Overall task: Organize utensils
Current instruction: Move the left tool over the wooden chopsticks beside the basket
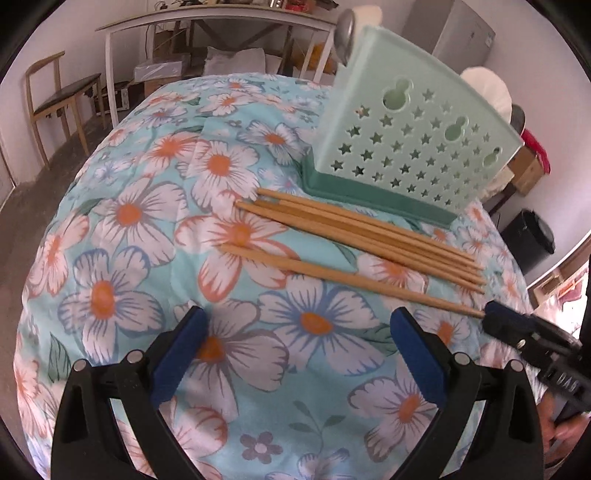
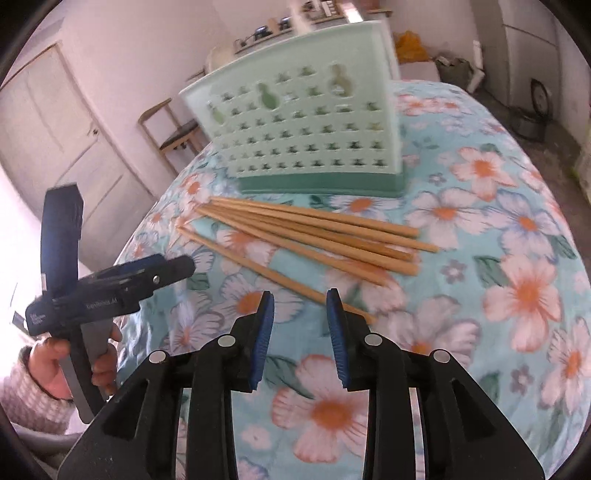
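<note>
Closest to my left wrist camera, the left claw [image 1: 297, 350] hangs over the counter with its blue-padded fingers [image 1: 177, 354] spread wide apart and nothing between them. In the right wrist view I see that same claw off to the left, gripped by the person's left hand [image 2: 62, 369] in a knitted sleeve.

My right claw [image 2: 301, 343] sits low over the floral turquoise tablecloth [image 2: 480, 295], its blue pads parted by a moderate gap and holding nothing. From the left wrist camera its tip appears at the right edge, just beside the thin end of the nearest chopstick; I cannot tell whether they touch.

Just beyond the right claw lies a single light wooden chopstick [image 2: 273, 275], set apart from the others and running diagonally, its thick end passing close by the right pad. Past it, a loose bundle of light wooden chopsticks [image 1: 362, 236] rests flat on the cloth, roughly parallel, their thick ends pointing left in the left wrist view.

Directly behind the bundle stands the mint-green plastic utensil holder with star-shaped cutouts [image 1: 410, 140], upright on a darker green base, near the chopsticks. A metal spoon bowl [image 1: 345, 35] pokes up above its top corner.

Farther off I make out a wooden chair [image 1: 51, 96] and a white table [image 1: 207, 22] against the wall.
</note>
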